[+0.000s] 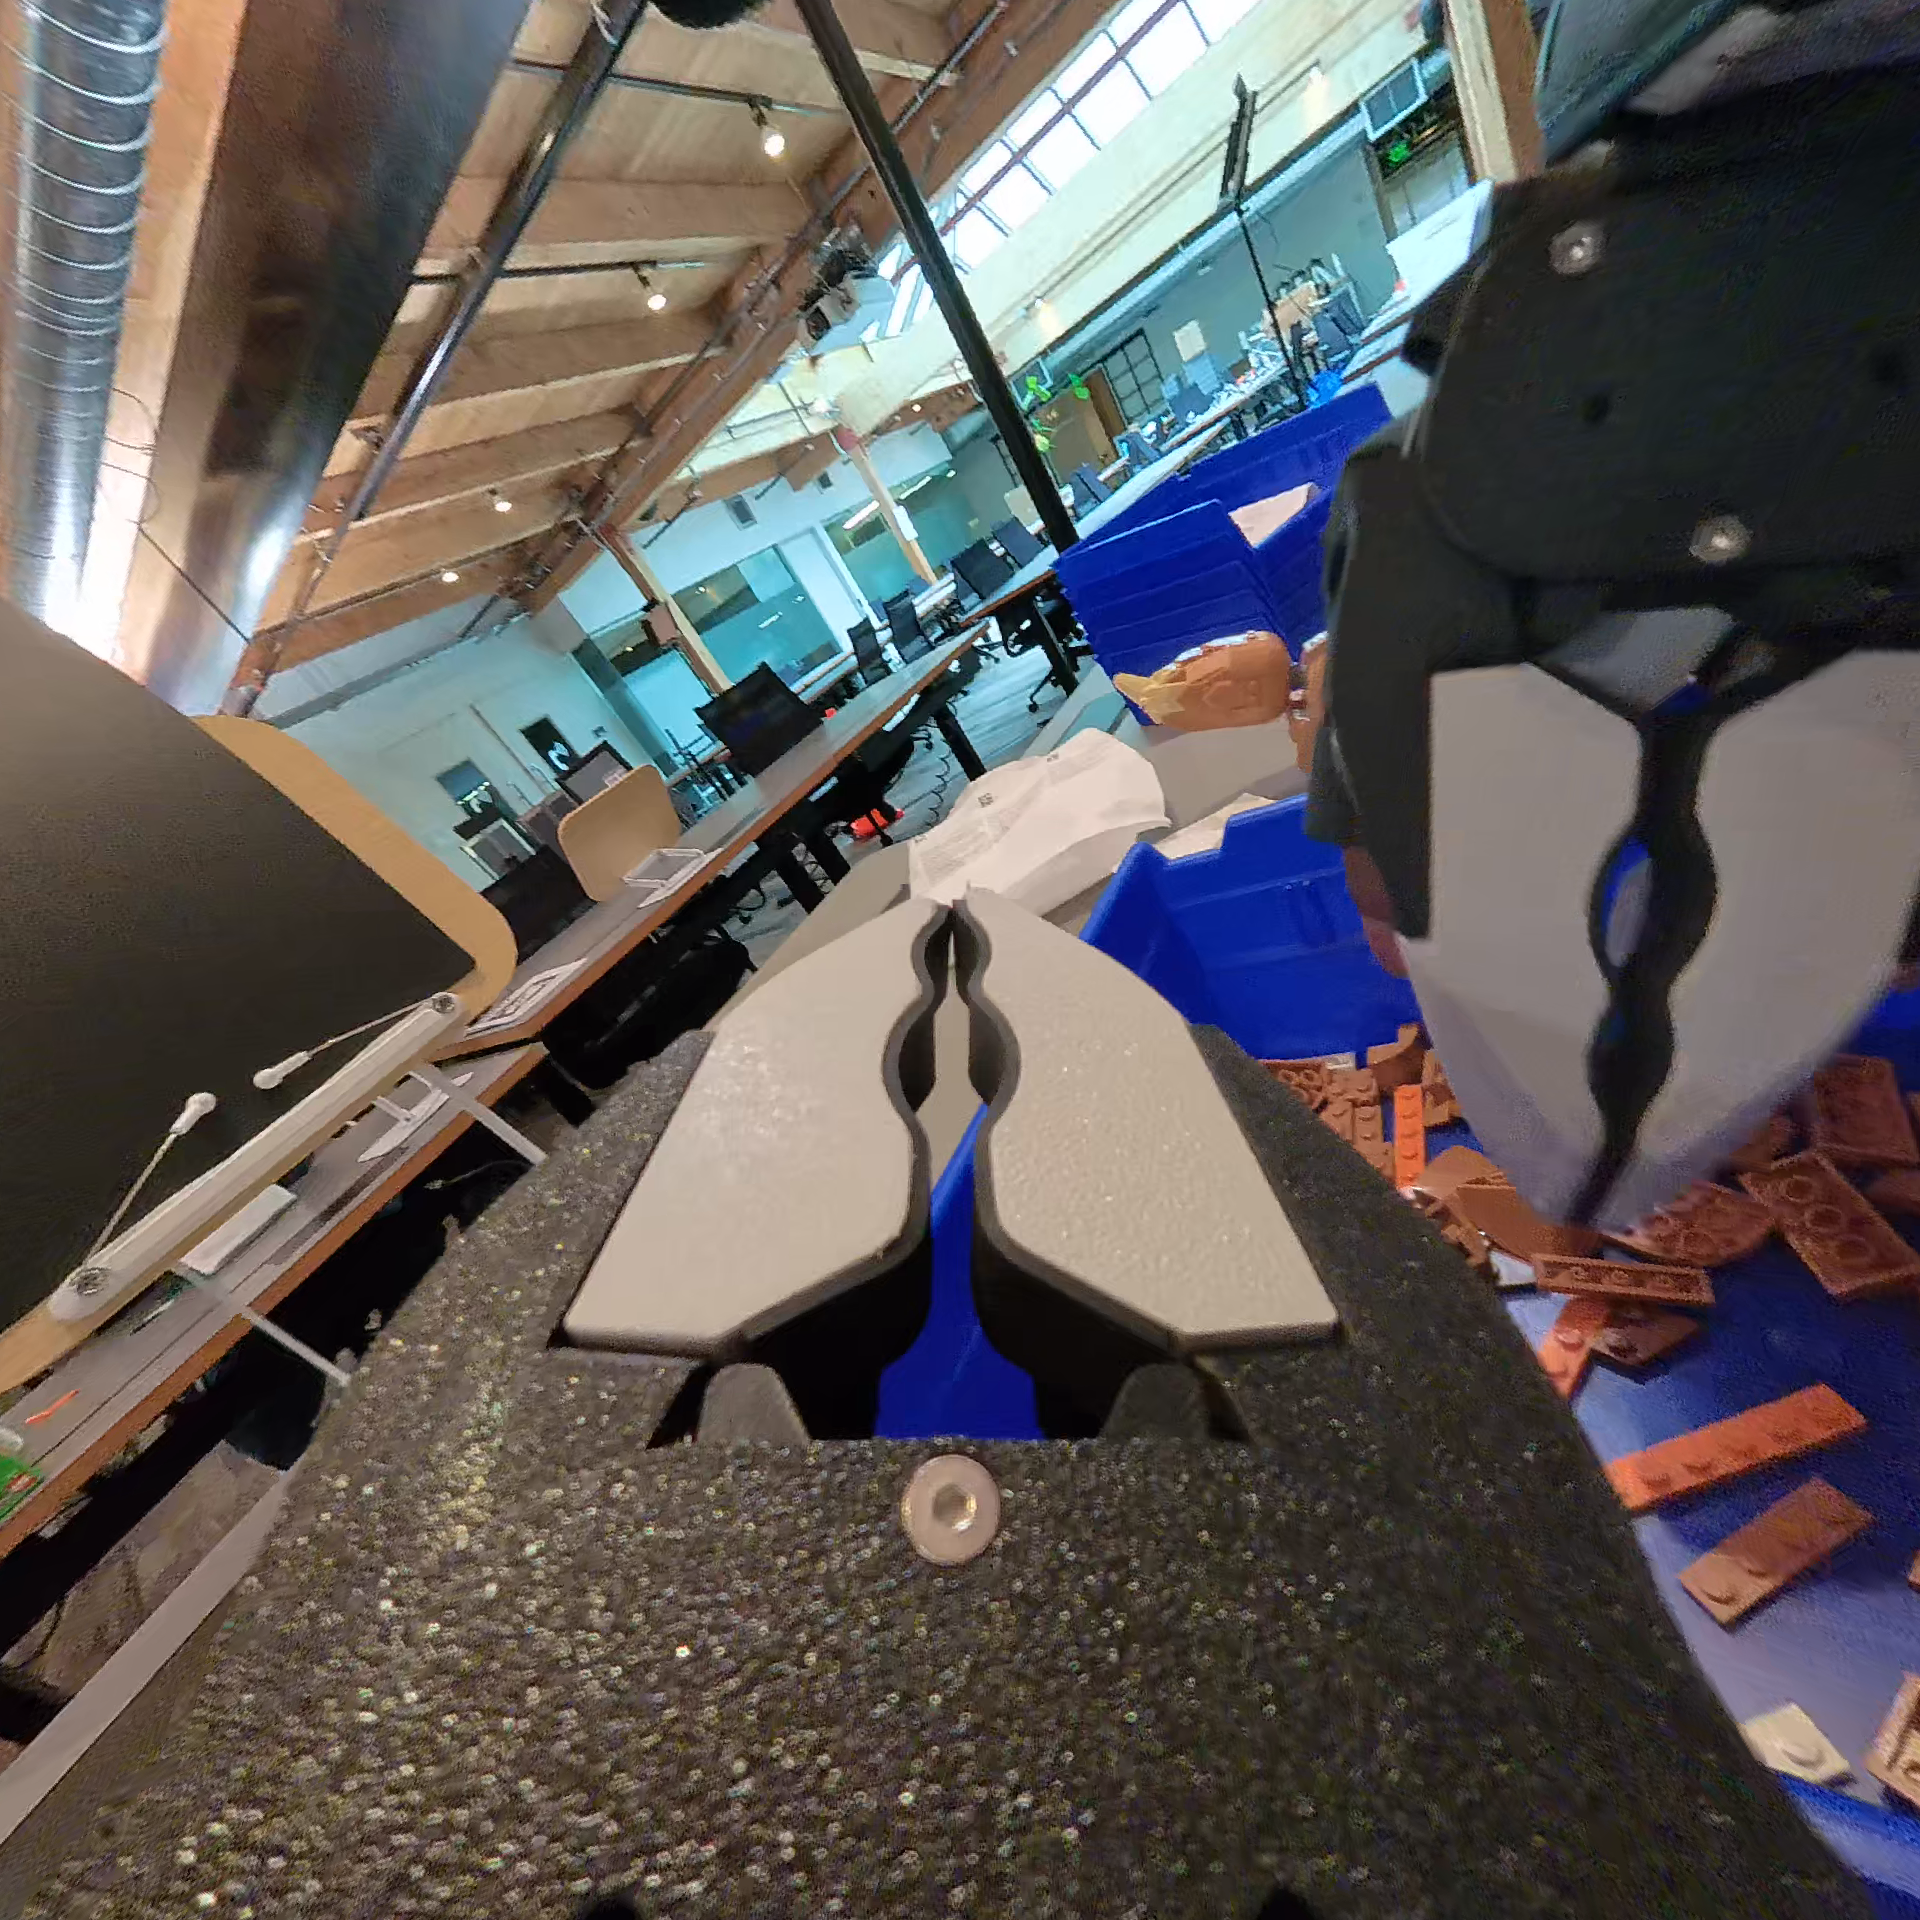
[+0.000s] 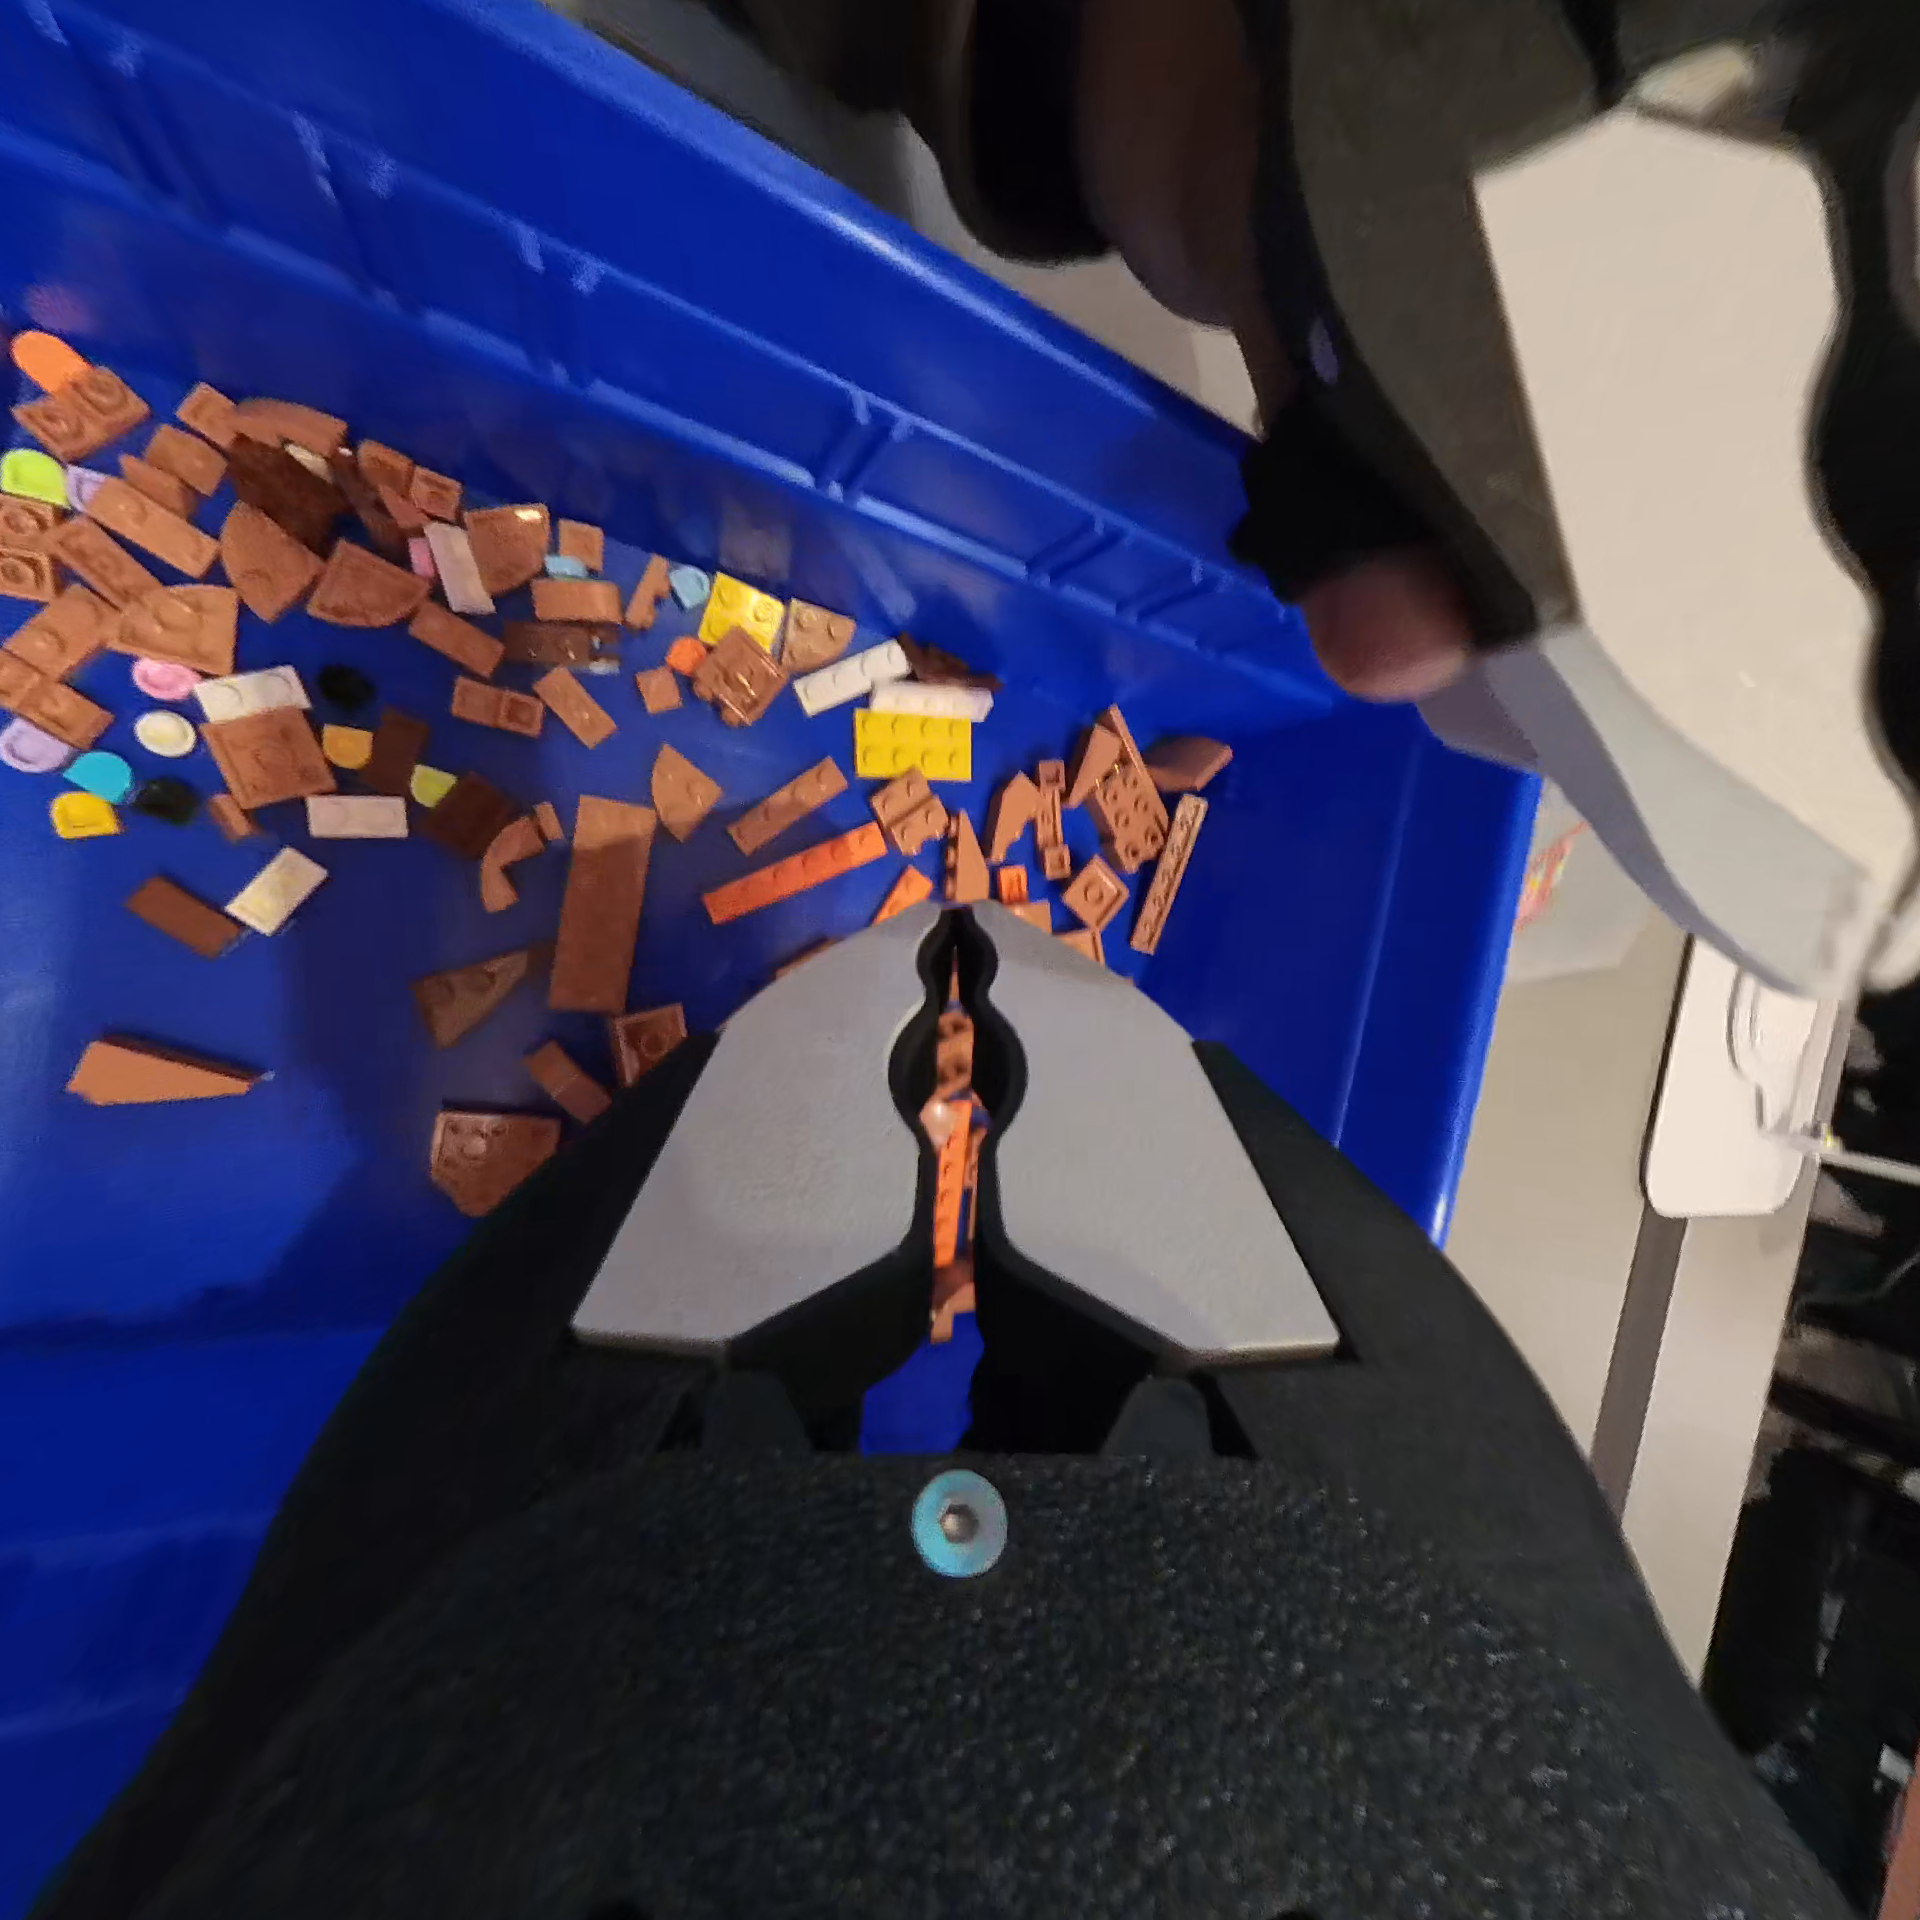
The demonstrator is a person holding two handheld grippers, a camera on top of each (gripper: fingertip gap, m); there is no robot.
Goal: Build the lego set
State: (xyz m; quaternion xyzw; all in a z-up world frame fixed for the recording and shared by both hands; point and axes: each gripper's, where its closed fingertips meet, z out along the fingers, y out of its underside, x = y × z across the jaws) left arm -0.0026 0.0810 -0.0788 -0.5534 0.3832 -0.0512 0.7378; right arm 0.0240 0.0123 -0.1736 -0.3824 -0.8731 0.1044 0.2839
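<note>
Nearest the right wrist camera, the right gripper (image 2: 958, 914) has its two fingers clenched with nothing between them, tips low over a blue bin (image 2: 727, 343). Just beyond the tips lies a scatter of lego pieces (image 2: 603, 904), mostly brown plates too many to count, with two yellow plates (image 2: 912, 744) among them. Farther up, the left gripper (image 1: 954, 914) hangs over the bin's edge, its two fingers pressed together and empty. Beyond, several more blue bins (image 1: 1164, 582) stand on the table (image 1: 1205, 769).
</note>
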